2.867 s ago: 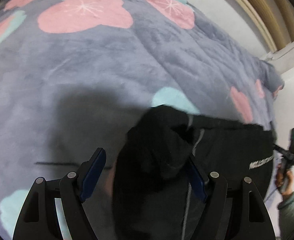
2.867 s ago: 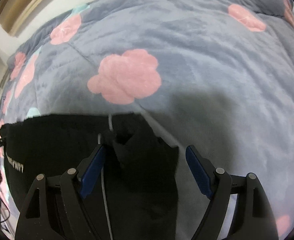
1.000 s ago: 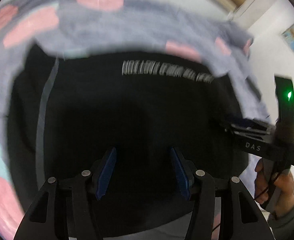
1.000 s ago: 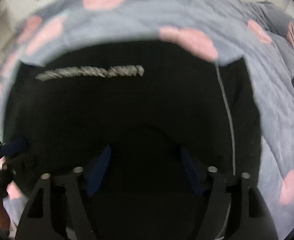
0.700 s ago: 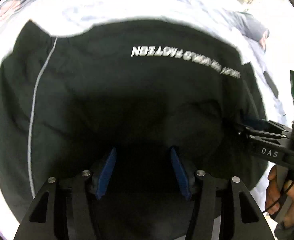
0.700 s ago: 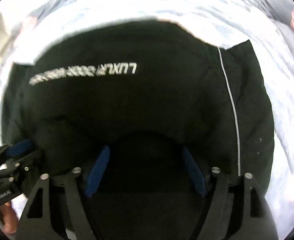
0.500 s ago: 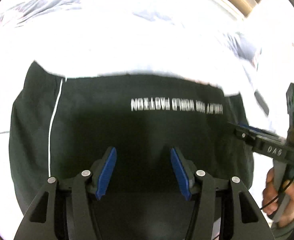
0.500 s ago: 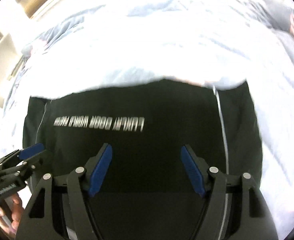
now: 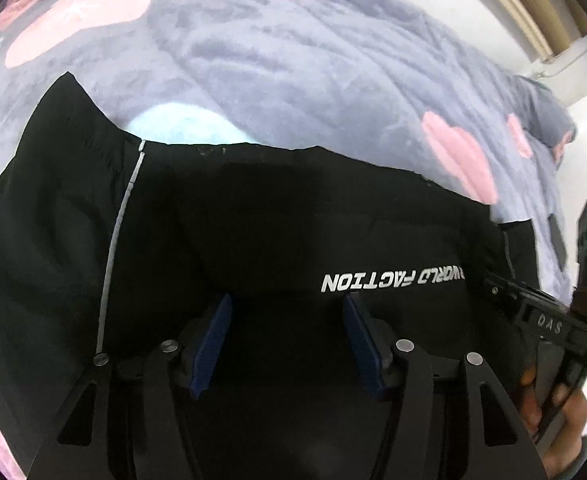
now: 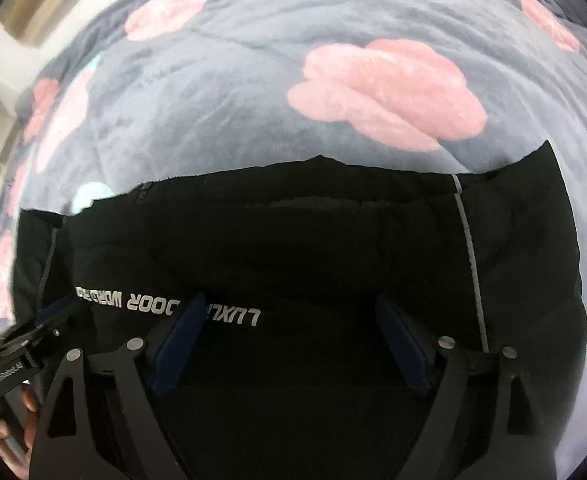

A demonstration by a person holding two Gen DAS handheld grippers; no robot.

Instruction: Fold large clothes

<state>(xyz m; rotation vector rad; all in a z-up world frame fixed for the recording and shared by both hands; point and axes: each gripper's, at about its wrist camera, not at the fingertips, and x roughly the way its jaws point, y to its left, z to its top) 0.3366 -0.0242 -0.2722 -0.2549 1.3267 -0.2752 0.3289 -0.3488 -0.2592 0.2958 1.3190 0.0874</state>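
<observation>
Left wrist view: the black garment (image 9: 253,220) lies spread on the flowered blanket (image 9: 293,60) of the bed, directly ahead of and beneath the left gripper (image 9: 287,340). Its long axis runs side to side across the frame, square to the line the jaws point along. The far hem forms a straight edge against the blanket; the white lettering (image 9: 393,282) sits just beyond the right-hand pad. The jaws stand apart, with dark cloth visible in the gap (whether the pads press on a raised fold cannot be told; the cloth there is too dark). A grey piping line (image 9: 113,248) marks the garment's left part. The right gripper (image 9: 505,296), held in a hand (image 9: 565,408), reaches the garment's right edge.

Right wrist view: the same garment (image 10: 333,240) fills the lower half, again crosswise to the jaws. The right gripper (image 10: 293,344) has just been opening, and its jaws now stand wide apart over flat cloth, gripping nothing visible. The lettering (image 10: 165,304) runs from the left-hand pad outward, toward the left gripper (image 10: 49,322) at the frame's left edge.

Judgement: both grippers sit along the near long edge, one on each half. A further fold would likely carry that edge away toward the far hem.
</observation>
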